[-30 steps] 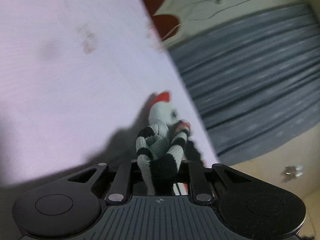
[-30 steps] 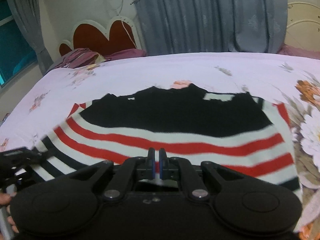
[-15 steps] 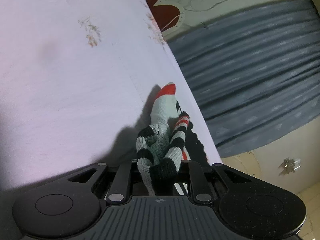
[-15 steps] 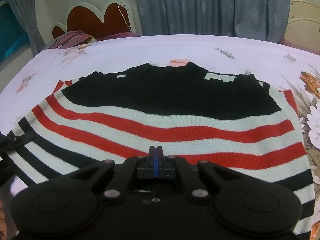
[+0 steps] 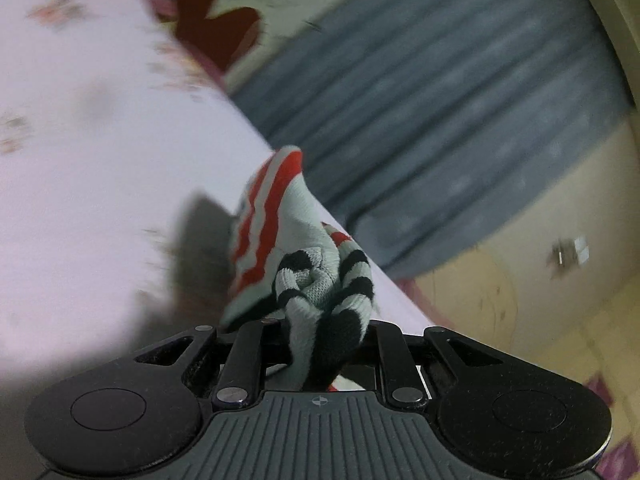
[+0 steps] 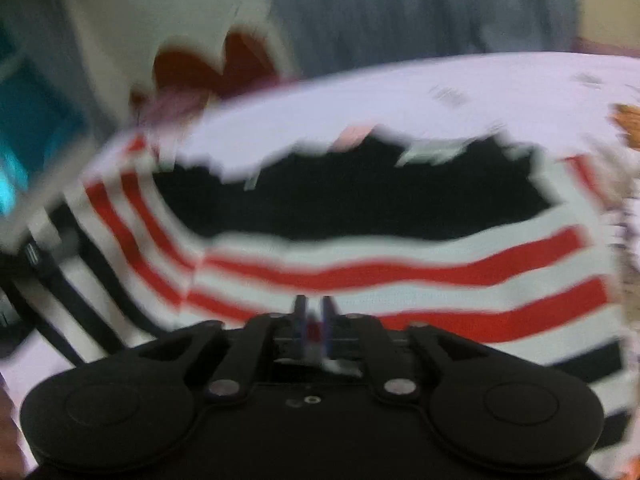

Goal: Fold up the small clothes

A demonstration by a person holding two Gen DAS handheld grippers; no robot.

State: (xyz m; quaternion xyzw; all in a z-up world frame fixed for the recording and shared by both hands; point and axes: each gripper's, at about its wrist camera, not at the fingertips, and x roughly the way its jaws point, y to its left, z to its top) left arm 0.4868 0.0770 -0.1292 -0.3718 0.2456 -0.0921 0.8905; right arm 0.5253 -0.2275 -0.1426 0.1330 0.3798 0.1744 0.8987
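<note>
A knit sweater point(image 6: 360, 208), black at the top with red, white and black stripes below, lies spread on the bed. My left gripper point(image 5: 324, 320) is shut on a bunched striped corner of the sweater point(image 5: 280, 216) and holds it above the sheet. In the right wrist view the sweater's left side is raised and folding over. My right gripper point(image 6: 314, 312) hovers over the lower red stripes; its jaws are opening, with a narrow gap between them. The blur hides whether any fabric sits in that gap.
A pale lilac floral bed sheet point(image 6: 480, 92) lies under the sweater. Behind the bed are a red heart-shaped headboard point(image 6: 224, 60), grey curtains point(image 5: 440, 100) and a window point(image 6: 32, 140) at far left. Part of a hand shows at the lower left edge of the right wrist view.
My left gripper has risen with the sweater corner, pulling more striped fabric off the sheet. The right gripper's jaws, shut before, have parted a little, and the sweater's left side has lifted.
</note>
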